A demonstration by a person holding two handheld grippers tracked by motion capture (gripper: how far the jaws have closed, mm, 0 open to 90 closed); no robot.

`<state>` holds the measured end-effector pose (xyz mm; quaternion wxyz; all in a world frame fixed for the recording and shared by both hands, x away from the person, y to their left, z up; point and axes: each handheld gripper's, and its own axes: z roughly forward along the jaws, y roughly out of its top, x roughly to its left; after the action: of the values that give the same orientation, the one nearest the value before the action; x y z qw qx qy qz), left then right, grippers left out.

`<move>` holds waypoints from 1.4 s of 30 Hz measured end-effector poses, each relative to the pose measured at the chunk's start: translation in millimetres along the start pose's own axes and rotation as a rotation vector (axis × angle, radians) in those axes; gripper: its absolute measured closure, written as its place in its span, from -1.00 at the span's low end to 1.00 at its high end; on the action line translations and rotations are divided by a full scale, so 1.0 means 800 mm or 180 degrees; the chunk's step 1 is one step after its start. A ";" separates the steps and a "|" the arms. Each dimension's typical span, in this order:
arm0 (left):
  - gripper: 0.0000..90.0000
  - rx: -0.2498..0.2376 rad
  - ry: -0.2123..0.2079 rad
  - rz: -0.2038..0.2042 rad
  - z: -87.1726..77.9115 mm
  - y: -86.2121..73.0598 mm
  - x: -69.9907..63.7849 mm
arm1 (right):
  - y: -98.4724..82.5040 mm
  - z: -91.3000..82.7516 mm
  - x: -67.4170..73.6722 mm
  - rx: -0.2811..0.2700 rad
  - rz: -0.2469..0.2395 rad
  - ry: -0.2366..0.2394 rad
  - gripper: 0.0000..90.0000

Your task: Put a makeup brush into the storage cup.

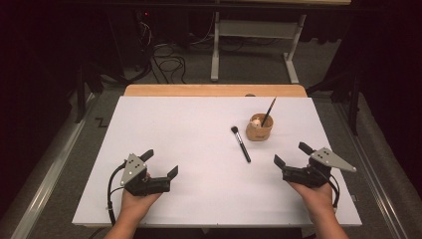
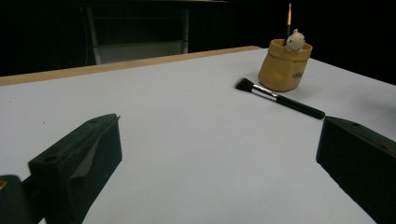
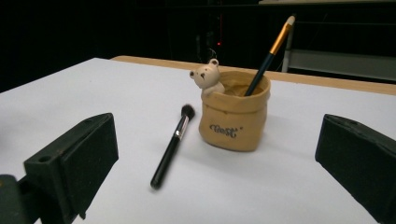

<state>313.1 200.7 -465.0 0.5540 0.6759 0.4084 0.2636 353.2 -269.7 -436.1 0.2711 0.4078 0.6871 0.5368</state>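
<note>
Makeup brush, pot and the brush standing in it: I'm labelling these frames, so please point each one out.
Makeup brush (image 3: 171, 148): right gripper view, on its black handle.
Pot (image 3: 233, 119): right gripper view, on its front wall.
Standing brush (image 3: 263, 67): right gripper view, on its dark shaft.

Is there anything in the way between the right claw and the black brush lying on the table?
Nothing visible. From the right gripper, open, bare white table runs to the black brush. The tan pot stands just beside the brush, not in front of it.

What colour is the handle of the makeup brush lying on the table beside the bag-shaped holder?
Black, with a silver ferrule, on the makeup brush; clearest in the right gripper view.
</note>
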 end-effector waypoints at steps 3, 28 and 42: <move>-0.97 0.0022 -0.0001 -0.0015 0.001 -0.002 0.001 | -0.012 -0.013 0.001 0.0026 -0.0038 -0.0030 -1.00; -0.98 0.0125 0.0201 0.0085 -0.021 -0.012 0.019 | -0.037 -0.019 0.000 0.0193 -0.0106 -0.0147 -1.00; -0.98 0.0068 0.0132 0.0128 -0.028 -0.015 0.021 | -0.032 0.006 -0.002 0.0857 -0.0139 -0.0120 -1.00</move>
<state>300.8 227.6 -472.7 0.5327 0.6843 0.4089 0.2842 351.4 -270.9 -461.8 0.2384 0.4354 0.7563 0.4260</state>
